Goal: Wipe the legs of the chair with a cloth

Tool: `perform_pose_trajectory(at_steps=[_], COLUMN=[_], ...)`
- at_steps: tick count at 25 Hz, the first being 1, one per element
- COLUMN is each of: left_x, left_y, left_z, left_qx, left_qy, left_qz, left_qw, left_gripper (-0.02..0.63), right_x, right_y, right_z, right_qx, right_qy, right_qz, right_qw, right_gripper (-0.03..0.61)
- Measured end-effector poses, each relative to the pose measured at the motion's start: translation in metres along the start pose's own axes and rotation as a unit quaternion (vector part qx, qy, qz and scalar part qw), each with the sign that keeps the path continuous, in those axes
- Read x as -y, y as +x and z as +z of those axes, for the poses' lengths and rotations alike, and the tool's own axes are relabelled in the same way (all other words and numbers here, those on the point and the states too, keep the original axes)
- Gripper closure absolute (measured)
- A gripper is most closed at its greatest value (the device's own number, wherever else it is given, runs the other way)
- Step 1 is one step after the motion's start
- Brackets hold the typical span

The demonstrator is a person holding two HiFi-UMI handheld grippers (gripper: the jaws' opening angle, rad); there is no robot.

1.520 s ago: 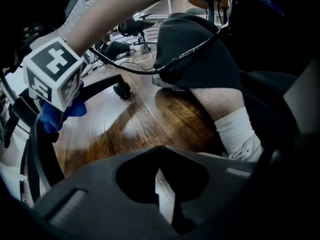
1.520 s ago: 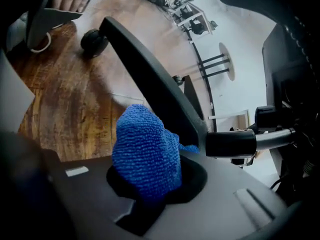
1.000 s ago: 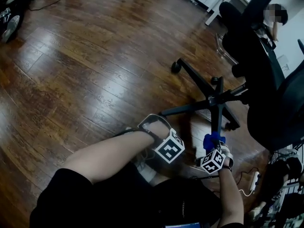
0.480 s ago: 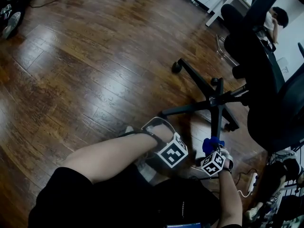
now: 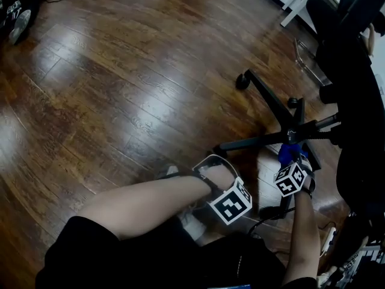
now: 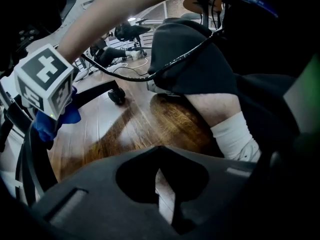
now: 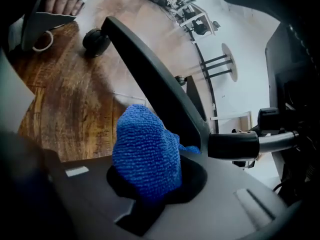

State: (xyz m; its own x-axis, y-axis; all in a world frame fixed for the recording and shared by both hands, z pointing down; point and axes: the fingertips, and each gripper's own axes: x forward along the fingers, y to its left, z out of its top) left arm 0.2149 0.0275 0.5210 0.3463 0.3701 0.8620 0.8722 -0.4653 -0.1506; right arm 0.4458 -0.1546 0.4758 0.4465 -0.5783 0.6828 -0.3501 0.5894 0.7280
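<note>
The office chair's black star base lies on the wood floor, one leg running up-left to a caster. My right gripper is shut on a blue cloth, and the cloth rests against a chair leg close to the hub. In the head view the cloth sits just below the hub, ahead of the right gripper's marker cube. My left gripper is shut and empty, held low beside the person's knee, its cube left of the right one.
A sandalled foot rests on the floor next to the nearest chair leg. The chair's dark seat and back loom at the right. A power strip with cables lies at the lower right. A white table leg stands at the back.
My right gripper has slid the blue cloth up along the chair leg toward the hub. The left gripper has stayed about where it was, still shut.
</note>
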Motion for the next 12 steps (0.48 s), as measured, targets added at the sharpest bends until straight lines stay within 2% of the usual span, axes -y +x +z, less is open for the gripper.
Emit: perform_pose_trajectory(at_steps=[5, 9, 12], left_x=[0.002, 0.002, -0.002], left_y=[0.002, 0.0, -0.009], left_z=[-0.002, -0.014, -0.019], left_qx=[-0.005, -0.031, -0.028], left_qy=[0.004, -0.002, -0.026], left_qz=[-0.001, 0.012, 0.032], left_qw=[1.0, 0.9994, 0.9987], left_gripper=[0.614, 0.614, 0.614], right_x=[-0.008, -0.05, -0.09], right_y=[-0.007, -0.029, -0.049], right_z=[-0.002, -0.022, -0.042], right_qx=[0.013, 0.013, 0.01], right_qy=[0.016, 0.009, 0.0], right_qz=[-0.013, 0.01, 0.029], right_qw=[1.0, 1.0, 1.0], right_gripper=[0.52, 0.52, 0.52])
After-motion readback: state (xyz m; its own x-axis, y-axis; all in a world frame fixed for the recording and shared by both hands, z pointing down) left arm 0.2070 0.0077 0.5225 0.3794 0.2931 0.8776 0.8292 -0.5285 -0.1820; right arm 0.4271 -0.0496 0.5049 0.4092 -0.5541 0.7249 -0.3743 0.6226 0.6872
